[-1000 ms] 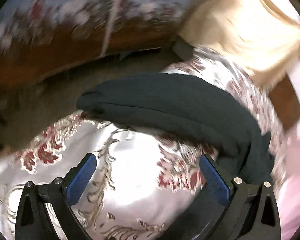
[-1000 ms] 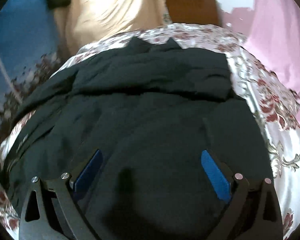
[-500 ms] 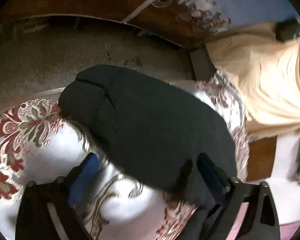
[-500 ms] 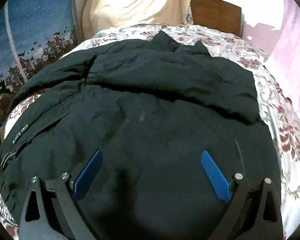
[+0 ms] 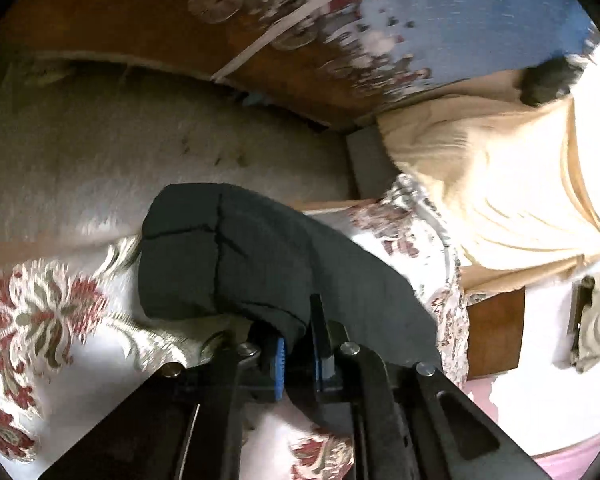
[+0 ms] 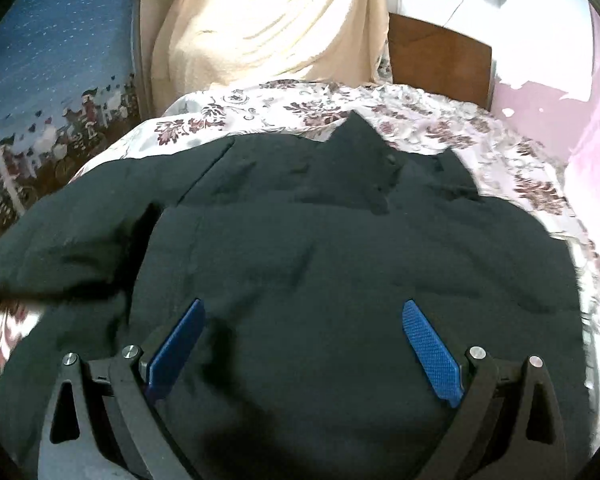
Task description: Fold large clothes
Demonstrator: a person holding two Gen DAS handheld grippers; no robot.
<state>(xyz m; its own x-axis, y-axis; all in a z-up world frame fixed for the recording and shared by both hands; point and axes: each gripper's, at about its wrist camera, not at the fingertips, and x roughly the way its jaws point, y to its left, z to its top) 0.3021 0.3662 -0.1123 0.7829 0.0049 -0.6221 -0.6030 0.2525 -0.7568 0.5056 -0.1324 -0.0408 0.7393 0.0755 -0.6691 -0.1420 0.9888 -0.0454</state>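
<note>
A large dark jacket lies spread on a bed with a floral cover, its collar pointing to the far end. One sleeve reaches toward the bed's edge in the left wrist view. My left gripper is shut on the lower edge of that sleeve, with dark cloth pinched between its blue pads. My right gripper hovers open over the jacket's body, its blue pads wide apart and nothing held between them.
A cream blanket hangs over a seat beyond the bed's head. A brown wooden headboard and a pink curtain stand at the right. A blue patterned cloth hangs left. The grey floor lies beside the bed.
My left gripper came down onto the sleeve and closed on its edge. My right gripper slid across above the jacket toward the collar end, staying open.
</note>
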